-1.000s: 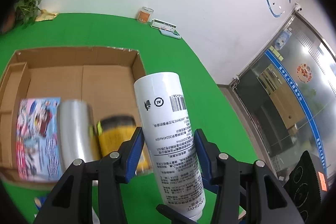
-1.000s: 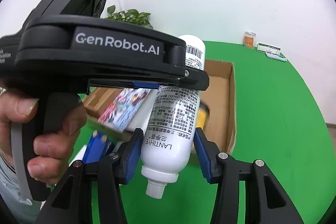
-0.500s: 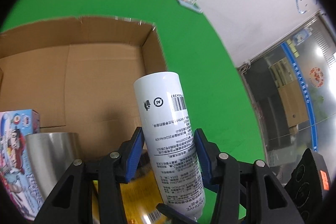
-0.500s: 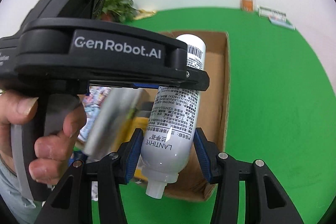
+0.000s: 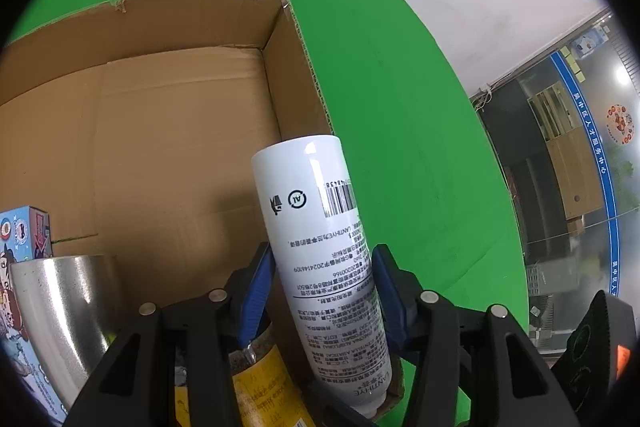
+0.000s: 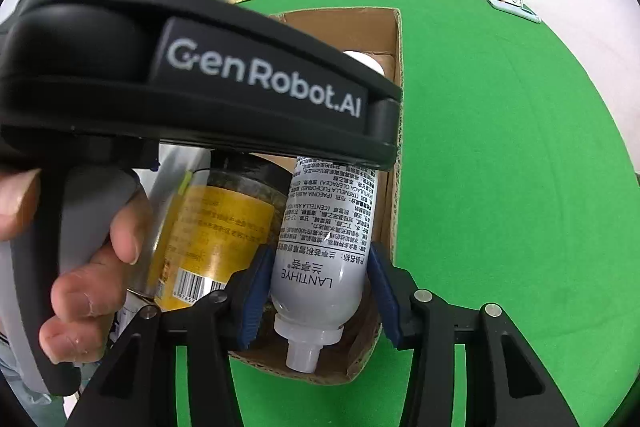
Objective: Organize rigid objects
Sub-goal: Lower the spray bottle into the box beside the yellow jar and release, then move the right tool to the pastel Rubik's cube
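The white bottle point(image 5: 320, 247), gripped by my left tool point(image 5: 320, 291) and right tool point(image 6: 320, 291), has come down into the cardboard box point(image 5: 296, 39) at its right wall beside the yellow-labelled jar point(image 6: 216, 223), my left tool's grip slightly eased, so release looks near.

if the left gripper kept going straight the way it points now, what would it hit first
Most likely the bare floor of the cardboard box, beside its right wall. The left gripper angles down into the box with the white bottle between its fingers, so the bottle's far end would land first. Depth is uncertain.
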Tool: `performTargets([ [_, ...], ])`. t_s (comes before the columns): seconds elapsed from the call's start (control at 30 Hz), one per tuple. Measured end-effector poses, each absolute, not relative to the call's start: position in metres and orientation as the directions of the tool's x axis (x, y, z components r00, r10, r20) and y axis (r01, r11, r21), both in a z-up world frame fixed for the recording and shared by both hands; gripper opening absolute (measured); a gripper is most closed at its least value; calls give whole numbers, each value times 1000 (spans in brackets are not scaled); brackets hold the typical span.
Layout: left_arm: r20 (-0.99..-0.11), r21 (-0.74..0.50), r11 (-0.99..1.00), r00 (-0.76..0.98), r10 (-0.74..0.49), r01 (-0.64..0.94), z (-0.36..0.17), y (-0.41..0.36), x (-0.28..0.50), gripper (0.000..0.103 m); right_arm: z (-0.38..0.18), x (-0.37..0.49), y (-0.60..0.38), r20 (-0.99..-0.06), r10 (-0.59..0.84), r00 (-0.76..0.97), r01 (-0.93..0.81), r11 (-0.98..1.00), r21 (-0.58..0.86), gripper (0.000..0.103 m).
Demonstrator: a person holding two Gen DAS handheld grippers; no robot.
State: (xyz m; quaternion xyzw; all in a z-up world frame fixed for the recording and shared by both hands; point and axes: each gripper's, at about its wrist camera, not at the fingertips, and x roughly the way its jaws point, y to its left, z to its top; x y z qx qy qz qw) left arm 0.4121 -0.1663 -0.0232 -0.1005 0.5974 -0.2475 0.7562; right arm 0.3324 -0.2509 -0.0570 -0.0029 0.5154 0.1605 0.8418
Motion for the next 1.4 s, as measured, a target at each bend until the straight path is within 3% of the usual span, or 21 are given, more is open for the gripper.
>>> performTargets([
  [0.4,-837,-425,876,269,-476,226,10,-128,387,50,-51,332,-234,-880,232,416,-240,961,140,47],
  [0.77,-755,-377,897,485,-441,228,67,-90,320,50,-55,291,-247,-874,239,423,-253,957,139,45],
  [1.07,-727,-395,898,532,-434,194,78,-67,300,50,-69,307,-239,-870,201,450,-216,970,112,44],
  [1.23,-717,-372,910,567,-405,180,82,-59,280,50,-63,290,-227,-888,128,442,-242,970,20,56],
  [1.3,-708,-346,923,599,-374,167,83,-57,266,50,-55,283,-229,-876,153,458,-262,965,32,69],
  [1.33,-699,-323,932,621,-354,166,85,-56,256,50,-51,279,-230,-866,142,479,-257,966,16,69],
  [1.37,-693,-308,937,636,-340,165,86,-55,249,50,-48,277,-230,-855,130,501,-256,967,-3,55],
  [1.4,-688,-292,942,649,-325,162,87,-54,241,50,-46,274,-231,-849,133,511,-267,964,-10,28],
])
